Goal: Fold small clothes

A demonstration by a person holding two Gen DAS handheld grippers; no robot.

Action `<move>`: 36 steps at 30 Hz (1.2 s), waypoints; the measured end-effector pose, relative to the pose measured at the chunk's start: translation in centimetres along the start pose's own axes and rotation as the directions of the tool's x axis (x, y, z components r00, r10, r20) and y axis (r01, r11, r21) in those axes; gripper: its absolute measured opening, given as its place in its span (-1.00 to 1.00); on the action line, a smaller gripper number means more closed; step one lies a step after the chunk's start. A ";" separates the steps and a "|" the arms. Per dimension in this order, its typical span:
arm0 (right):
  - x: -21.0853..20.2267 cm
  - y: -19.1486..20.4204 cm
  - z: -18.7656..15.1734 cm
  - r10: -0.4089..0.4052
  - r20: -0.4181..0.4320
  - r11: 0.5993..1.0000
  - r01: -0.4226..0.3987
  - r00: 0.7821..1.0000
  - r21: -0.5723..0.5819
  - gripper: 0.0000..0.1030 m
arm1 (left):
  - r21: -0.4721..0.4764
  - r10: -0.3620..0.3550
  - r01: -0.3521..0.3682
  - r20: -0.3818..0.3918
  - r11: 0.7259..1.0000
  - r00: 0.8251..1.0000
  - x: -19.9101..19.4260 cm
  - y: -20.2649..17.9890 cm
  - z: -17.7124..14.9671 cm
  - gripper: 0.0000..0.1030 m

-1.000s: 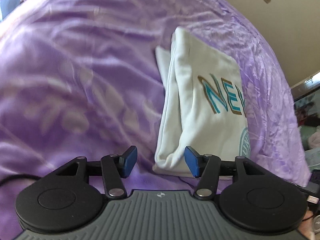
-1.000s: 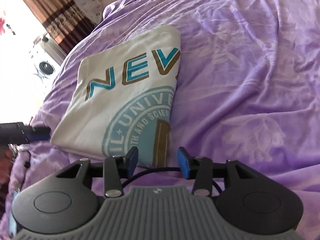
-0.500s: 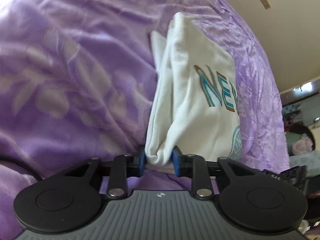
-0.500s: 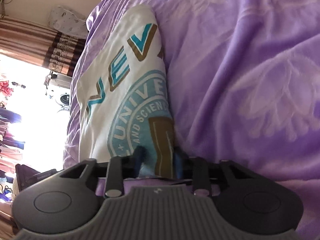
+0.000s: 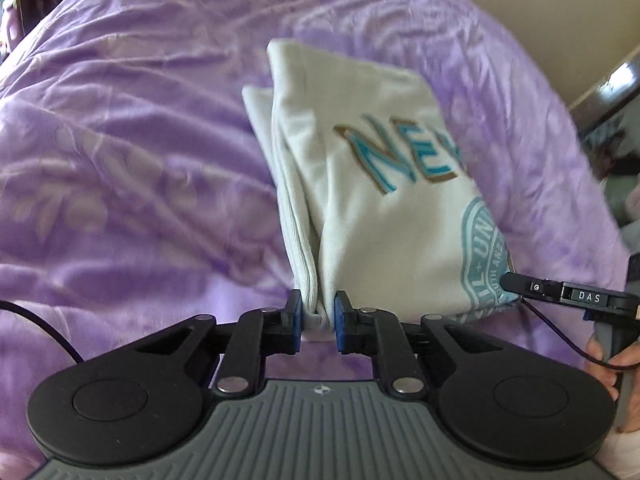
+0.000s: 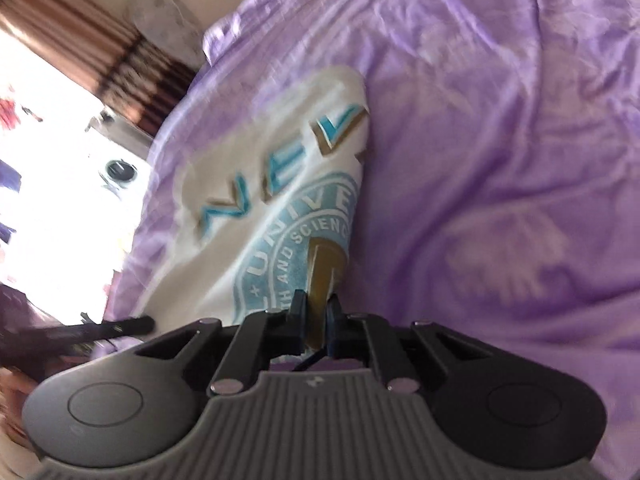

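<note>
My left claw (image 5: 318, 316) has just been closing and now pinches the near corner of the shirt (image 5: 372, 216), its blue pads (image 5: 295, 316) pressing the stacked white layers between them. My right claw (image 6: 316, 320) has been closing too and is clamped nearly shut on the other near corner, right on the brown mark inside the teal seal print. The shirt is folded, white, with teal and brown letters, and lies on the purple bed cover (image 5: 132, 168); its near edge lifts off the cover where I hold it, the far end rests on it. In the left view the right claw's black finger (image 5: 560, 292) touches the seal, with my hand (image 5: 612, 364) behind it. Curtains (image 6: 100, 48) hang past the bed
</note>
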State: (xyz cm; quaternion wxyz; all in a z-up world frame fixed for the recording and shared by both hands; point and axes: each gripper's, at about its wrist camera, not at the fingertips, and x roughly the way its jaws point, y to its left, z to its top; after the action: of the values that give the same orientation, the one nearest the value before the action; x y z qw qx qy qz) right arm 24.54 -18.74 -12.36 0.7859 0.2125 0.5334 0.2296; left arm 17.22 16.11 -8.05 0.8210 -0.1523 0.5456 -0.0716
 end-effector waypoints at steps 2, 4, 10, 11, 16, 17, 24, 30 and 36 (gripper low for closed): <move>1.2 -0.2 -1.0 -0.055 -0.025 0.998 0.055 0.998 -0.029 -0.95 | 0.009 0.017 -0.017 -0.014 1.000 1.000 1.0 0.2 -0.3 -0.67; 2.4 -0.2 -1.5 -0.090 -0.046 0.994 0.087 0.995 -0.060 -0.94 | 0.011 0.020 -0.019 -0.043 1.000 0.999 1.7 0.5 -0.1 -0.50; 2.4 1.1 -0.6 -0.172 -0.014 0.972 0.168 0.985 -0.167 -0.57 | 0.022 0.017 -0.015 -0.073 1.000 0.997 0.3 0.9 1.2 -0.15; 1.9 1.2 -0.5 -0.195 0.008 0.963 0.193 0.981 -0.189 -0.57 | 0.048 0.026 -0.023 -0.067 0.999 0.997 0.0 0.8 1.4 -0.10; 0.3 1.2 1.8 -0.199 0.071 0.954 0.210 0.977 -0.213 -0.55 | 0.106 0.032 -0.033 0.009 0.994 0.999 -2.1 0.6 3.1 -0.07; 0.3 1.4 2.3 -0.196 0.079 0.953 0.209 0.977 -0.218 -0.55 | 0.100 0.024 -0.027 0.034 0.995 0.999 -2.6 0.7 3.8 -0.07; 1.0 3.4 4.8 -0.195 0.130 0.929 0.226 0.972 -0.294 -0.55 | 0.055 -0.042 0.031 0.196 0.998 0.980 -2.7 1.4 8.0 0.08; 3.3 5.0 6.6 -0.202 0.171 0.906 0.250 0.964 -0.341 -0.55 | 0.039 -0.051 0.043 0.252 0.998 0.966 0.4 2.2 10.7 0.18; 5.9 4.9 7.1 -0.217 0.155 0.896 0.260 0.964 -0.360 -0.56 | 0.036 -0.034 0.025 0.265 0.999 0.964 4.6 3.1 12.9 0.18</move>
State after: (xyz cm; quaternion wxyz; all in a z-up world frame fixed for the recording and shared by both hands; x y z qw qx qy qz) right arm 32.46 -11.99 -11.51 0.8625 0.0029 0.4570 0.2174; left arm 30.75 19.96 -8.43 0.8878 -0.1553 0.4273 -0.0716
